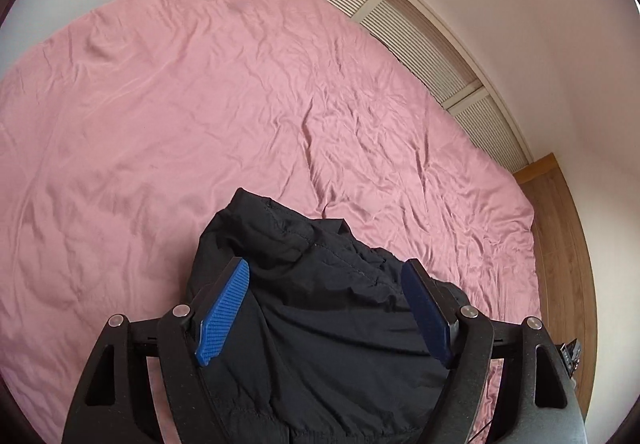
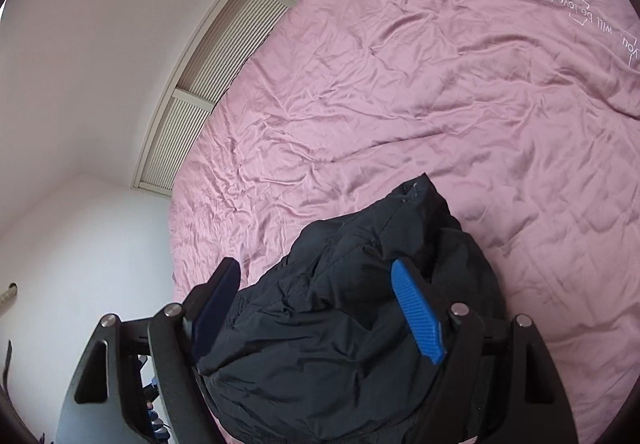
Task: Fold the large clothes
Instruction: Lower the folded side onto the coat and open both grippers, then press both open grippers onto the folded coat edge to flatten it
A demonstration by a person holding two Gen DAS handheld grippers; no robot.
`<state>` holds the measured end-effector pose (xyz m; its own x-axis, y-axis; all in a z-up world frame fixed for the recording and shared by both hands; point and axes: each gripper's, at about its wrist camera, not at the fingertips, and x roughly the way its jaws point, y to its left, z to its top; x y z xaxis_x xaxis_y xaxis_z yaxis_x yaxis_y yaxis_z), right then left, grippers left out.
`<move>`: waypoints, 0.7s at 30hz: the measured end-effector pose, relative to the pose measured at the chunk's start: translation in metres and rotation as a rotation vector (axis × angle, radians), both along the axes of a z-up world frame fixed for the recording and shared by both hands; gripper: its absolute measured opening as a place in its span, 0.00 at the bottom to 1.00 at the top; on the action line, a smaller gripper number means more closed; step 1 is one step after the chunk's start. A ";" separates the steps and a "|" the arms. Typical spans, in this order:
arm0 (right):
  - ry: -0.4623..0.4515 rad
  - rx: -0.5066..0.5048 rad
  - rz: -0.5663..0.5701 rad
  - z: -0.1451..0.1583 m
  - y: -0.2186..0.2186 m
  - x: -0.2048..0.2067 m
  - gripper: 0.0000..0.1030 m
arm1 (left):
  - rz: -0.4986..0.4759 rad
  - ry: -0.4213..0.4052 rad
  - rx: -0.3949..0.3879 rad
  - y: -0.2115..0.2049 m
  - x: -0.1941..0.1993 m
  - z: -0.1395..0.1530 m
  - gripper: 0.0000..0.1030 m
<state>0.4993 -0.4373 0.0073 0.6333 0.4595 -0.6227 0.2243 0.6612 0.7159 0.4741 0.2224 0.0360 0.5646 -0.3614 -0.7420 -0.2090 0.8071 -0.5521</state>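
Garment: black padded jacket, bunched in a heap on the near part of the bed, quilted stitching visible, one corner poking up toward the far side
Garment, right wrist view: same black padded jacket, rumpled mound, peak sticking up near its far edge
Surface: pink bedsheet, heavily wrinkled, covers the whole bed; white lettering printed near one edge in the right wrist view
Left gripper: jaws spread wide, released; blue pads stand either side of the jacket heap, fabric seen between them; cannot tell if a pad brushes the cloth, no pinch visible
Right gripper: jaws spread wide, released; blue ribbed pad on one side, darker pad in shadow on the other; jacket lies between them, not clamped
Background: white wall, slatted beige panel running along the bed's far edge, wooden floor at the bed's side
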 end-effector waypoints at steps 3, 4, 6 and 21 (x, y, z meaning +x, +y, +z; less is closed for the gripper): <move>-0.032 -0.083 0.061 0.012 0.024 -0.016 0.75 | -0.060 -0.014 0.070 -0.026 -0.018 0.000 0.75; -0.042 -0.116 0.084 0.015 0.034 -0.021 0.75 | -0.081 -0.018 0.096 -0.036 -0.024 0.000 0.75; -0.058 -0.176 0.129 0.019 0.052 -0.031 0.75 | -0.119 -0.023 0.147 -0.056 -0.034 -0.002 0.75; -0.146 -0.544 0.380 -0.013 0.187 -0.069 0.75 | -0.374 -0.080 0.351 -0.192 -0.056 -0.042 0.76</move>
<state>0.4302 -0.2499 -0.0056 0.5849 0.3118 -0.7487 -0.1680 0.9497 0.2643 0.4177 0.0301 -0.0057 0.5044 -0.2862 -0.8147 0.1611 0.9581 -0.2368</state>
